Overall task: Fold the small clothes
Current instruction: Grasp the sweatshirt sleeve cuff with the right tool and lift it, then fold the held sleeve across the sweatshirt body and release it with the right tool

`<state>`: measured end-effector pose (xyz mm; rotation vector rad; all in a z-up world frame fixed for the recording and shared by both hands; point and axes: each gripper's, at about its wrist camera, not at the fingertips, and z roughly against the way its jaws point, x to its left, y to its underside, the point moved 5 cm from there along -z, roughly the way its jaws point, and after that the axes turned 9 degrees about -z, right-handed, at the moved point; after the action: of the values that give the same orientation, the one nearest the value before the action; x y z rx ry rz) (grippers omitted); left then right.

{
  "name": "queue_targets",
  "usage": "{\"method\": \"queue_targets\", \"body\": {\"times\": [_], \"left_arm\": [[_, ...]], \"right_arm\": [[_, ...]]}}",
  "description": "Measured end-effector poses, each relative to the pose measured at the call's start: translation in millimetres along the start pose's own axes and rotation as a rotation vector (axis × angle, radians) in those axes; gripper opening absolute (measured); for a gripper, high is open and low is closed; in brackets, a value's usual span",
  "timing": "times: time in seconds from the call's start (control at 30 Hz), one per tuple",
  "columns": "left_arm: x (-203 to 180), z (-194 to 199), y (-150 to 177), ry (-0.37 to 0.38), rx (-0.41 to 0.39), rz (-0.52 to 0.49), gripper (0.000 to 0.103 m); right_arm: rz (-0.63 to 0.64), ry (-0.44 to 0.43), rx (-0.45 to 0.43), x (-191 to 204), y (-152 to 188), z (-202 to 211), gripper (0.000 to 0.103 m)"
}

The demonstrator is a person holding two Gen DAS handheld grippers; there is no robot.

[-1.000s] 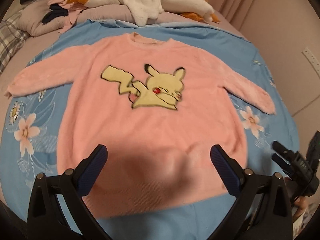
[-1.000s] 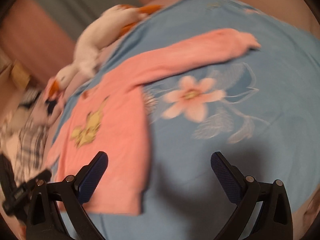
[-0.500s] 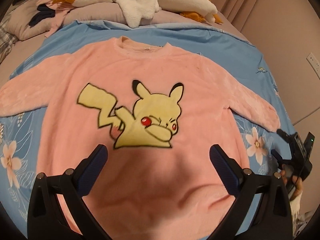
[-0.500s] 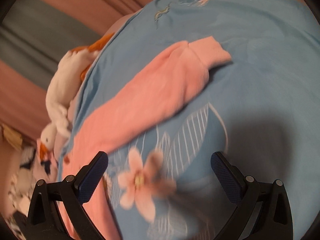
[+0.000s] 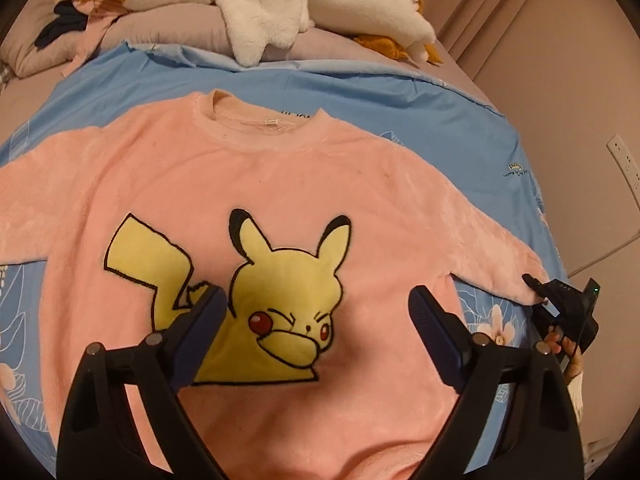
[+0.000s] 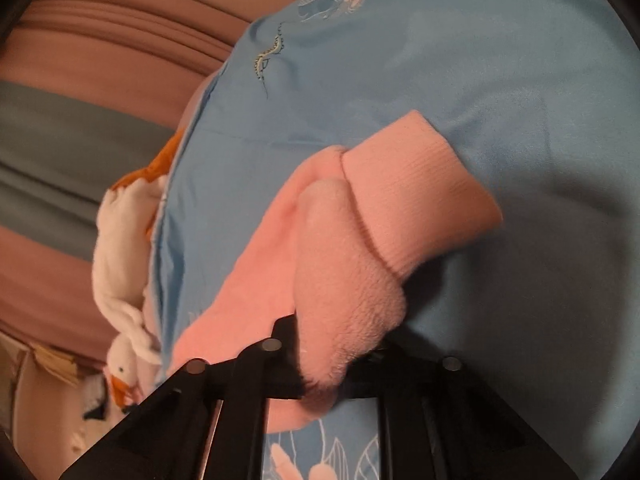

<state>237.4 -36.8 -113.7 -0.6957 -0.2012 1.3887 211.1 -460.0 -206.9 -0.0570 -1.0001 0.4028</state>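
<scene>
A pink fleece sweater (image 5: pixel 280 184) with a yellow cartoon print lies flat, front up, on the blue floral sheet (image 5: pixel 400 108). My left gripper (image 5: pixel 316 320) is open and empty, hovering over the print at the chest. My right gripper (image 6: pixel 336 364) is shut on the sweater's right sleeve (image 6: pixel 348 280) just behind its ribbed cuff (image 6: pixel 416 200); the fleece bunches between the jaws. In the left wrist view the right gripper (image 5: pixel 560 304) shows at the sleeve end (image 5: pixel 516 276) at the right.
A white plush goose (image 5: pixel 288 0) lies across the pillows at the head of the bed. Other clothes (image 5: pixel 68 24) sit at the back left. A wall with a socket (image 5: pixel 624 160) runs along the right side of the bed.
My left gripper moved forward over the sweater toward the collar. My right gripper moved up to the right sleeve and shut on it near the cuff.
</scene>
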Motion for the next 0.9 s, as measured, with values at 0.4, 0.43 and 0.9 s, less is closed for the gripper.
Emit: {"method": "queue_targets", "body": {"times": [0.4, 0.43, 0.9], "left_arm": [[68, 40, 8, -0.043, -0.057, 0.094, 0.091], [75, 45, 10, -0.045, -0.066, 0.105, 0.091], [179, 102, 33, -0.128, -0.135, 0.284, 0.092]], "right_arm": [[0.912, -0.003, -0.155, 206, 127, 46, 0.011], [0.947, -0.009, -0.145, 217, 140, 43, 0.011], [1.63, 0.16, 0.019, 273, 387, -84, 0.011]]}}
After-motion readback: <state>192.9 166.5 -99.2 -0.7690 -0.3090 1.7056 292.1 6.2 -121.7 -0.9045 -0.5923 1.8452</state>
